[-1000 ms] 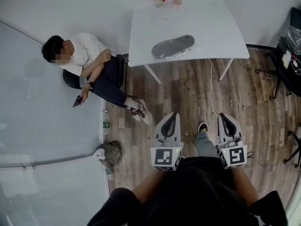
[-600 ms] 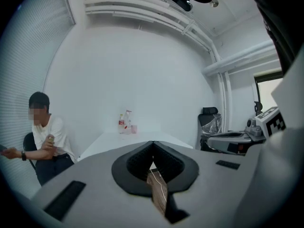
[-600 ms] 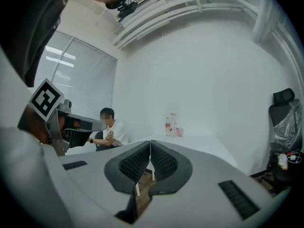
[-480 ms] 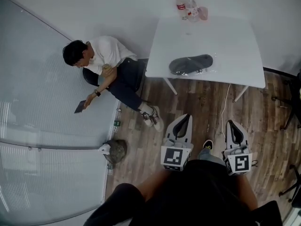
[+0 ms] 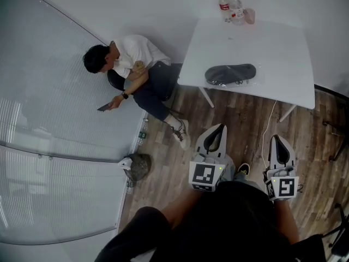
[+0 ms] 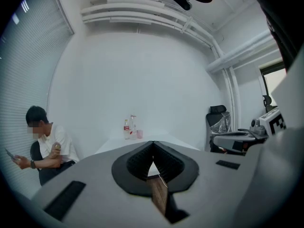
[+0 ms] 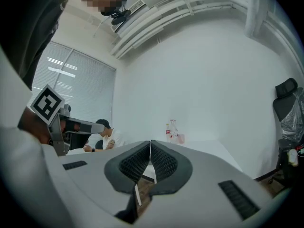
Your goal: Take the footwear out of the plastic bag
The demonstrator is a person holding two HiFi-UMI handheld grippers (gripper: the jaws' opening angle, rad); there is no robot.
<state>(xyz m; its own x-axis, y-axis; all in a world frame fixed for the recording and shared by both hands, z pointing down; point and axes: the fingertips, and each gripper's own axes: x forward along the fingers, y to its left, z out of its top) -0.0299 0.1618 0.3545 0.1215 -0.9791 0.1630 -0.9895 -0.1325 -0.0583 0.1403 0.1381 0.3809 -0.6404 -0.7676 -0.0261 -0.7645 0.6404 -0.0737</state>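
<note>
A dark grey slipper in a clear plastic bag (image 5: 230,73) lies on the white table (image 5: 283,53) in the head view. My left gripper (image 5: 218,130) and right gripper (image 5: 279,140) are held level over the wooden floor, well short of the table. Both are shut with nothing between their jaws. In the left gripper view the left gripper (image 6: 152,145) points toward the table (image 6: 118,144). The right gripper (image 7: 150,144) likewise faces the table (image 7: 204,146) in the right gripper view. The bagged slipper does not show in either gripper view.
Bottles and a pink cup (image 5: 235,7) stand at the table's far edge. A person (image 5: 136,70) sits on the floor by the wall at left, holding a phone. A small grey object (image 5: 135,167) lies on the floor. A cable (image 5: 267,130) hangs from the table.
Both grippers have moved forward toward the table, staying shut. The table and the seated person now sit further right and higher in the head view.
</note>
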